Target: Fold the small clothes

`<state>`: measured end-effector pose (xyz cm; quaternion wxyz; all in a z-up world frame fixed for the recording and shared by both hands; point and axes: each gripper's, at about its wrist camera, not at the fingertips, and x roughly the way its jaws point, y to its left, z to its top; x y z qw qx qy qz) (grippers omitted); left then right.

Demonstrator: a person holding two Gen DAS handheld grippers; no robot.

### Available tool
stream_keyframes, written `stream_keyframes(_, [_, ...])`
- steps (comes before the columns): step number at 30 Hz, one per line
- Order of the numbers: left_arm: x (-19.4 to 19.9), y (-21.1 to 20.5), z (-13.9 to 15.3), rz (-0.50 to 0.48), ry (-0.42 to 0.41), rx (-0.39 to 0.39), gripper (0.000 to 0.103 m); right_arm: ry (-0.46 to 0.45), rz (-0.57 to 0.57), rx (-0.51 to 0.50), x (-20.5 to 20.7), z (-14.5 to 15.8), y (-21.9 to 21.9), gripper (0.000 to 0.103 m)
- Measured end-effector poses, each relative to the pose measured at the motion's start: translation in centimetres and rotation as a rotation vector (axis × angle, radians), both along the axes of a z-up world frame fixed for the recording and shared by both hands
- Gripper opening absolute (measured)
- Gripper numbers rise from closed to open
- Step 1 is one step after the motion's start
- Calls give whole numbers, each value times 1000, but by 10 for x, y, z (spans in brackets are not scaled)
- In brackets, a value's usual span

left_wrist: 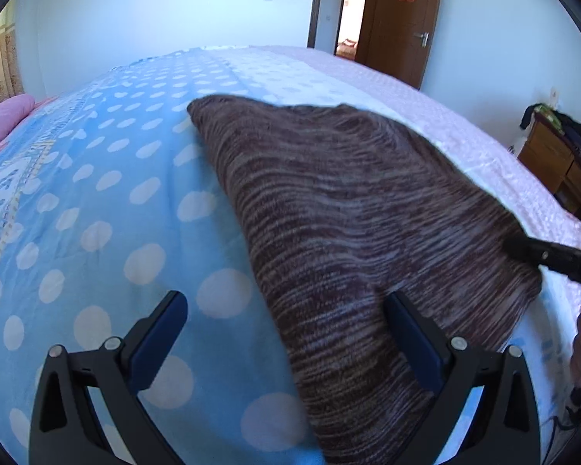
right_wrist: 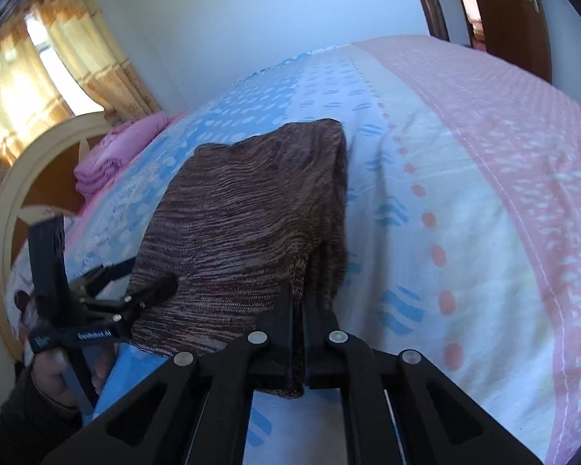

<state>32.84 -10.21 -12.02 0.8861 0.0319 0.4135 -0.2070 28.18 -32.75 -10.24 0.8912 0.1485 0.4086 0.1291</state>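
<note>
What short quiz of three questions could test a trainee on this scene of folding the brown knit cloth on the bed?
1. True or false: the right gripper has its jaws shut on the brown knit garment.
2. Multiple choice: the jaws of the left gripper are A) shut on the garment, B) open, with one finger over the garment, C) out of view.
3. Fill in: the garment lies on a bed cover that is blue with white ____.

Key: 1 true; 2 B; 3 dots.
</note>
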Motion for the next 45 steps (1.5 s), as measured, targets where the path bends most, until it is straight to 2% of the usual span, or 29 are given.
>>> stream_keyframes(3, [-1, -4, 0, -2, -14, 33, 103, 59, 0, 5, 6, -16, -8, 3])
stream_keyframes(5, [-3, -4, 1, 2, -25, 39, 103, 38, 6, -20, 2, -8, -5, 3])
stream_keyframes(7, [-2, -3, 0, 3, -17, 33, 103, -2, -25, -78, -1, 7, 0, 13])
stream_keyframes(9, [-1, -2, 0, 5, -13, 29, 103, -65, -55, -128, -5, 23, 7, 31])
stream_keyframes(10, [-1, -3, 0, 5, -13, 30, 103, -108, -55, -135, -6, 32, 12, 32])
stream_keyframes(14, [-2, -4, 0, 6, -19, 38, 103, -140, 49, -114, 11, 43, 43, 32])
stream_keyframes(17, [-3, -4, 0, 6, -19, 38, 103, -87, 106, -95, 31, 29, 59, 32])
stream_keyframes(20, [-2, -3, 0, 5, -17, 38, 103, -4, 77, -119, 48, 6, 56, 32])
stream_keyframes(24, [0, -2, 0, 4, -6, 34, 103, 11, 84, 29, 48, -8, 32, 31])
stream_keyframes(27, [2, -3, -1, 21, 22, 28, 103, 19, 112, 28, 43, -14, 31, 31])
stream_keyframes(30, [5, -2, -3, 19, 42, 17, 103, -17, 140, -39, 32, -17, 39, 31])
stream_keyframes(37, [3, -5, -3, 13, 47, 16, 103, 9, 178, -63, 36, -11, 36, 31])
stream_keyframes(40, [7, -5, -3, 3, 62, -1, 103, -11, 184, -31, 30, -5, 23, 32])
stream_keyframes(43, [8, -7, -3, -3, 66, -10, 103, -78, 139, 57, 30, 5, 1, 32])
stream_keyframes(45, [7, -7, -3, -8, 65, -12, 103, -83, 81, 90, 39, 8, -13, 55])
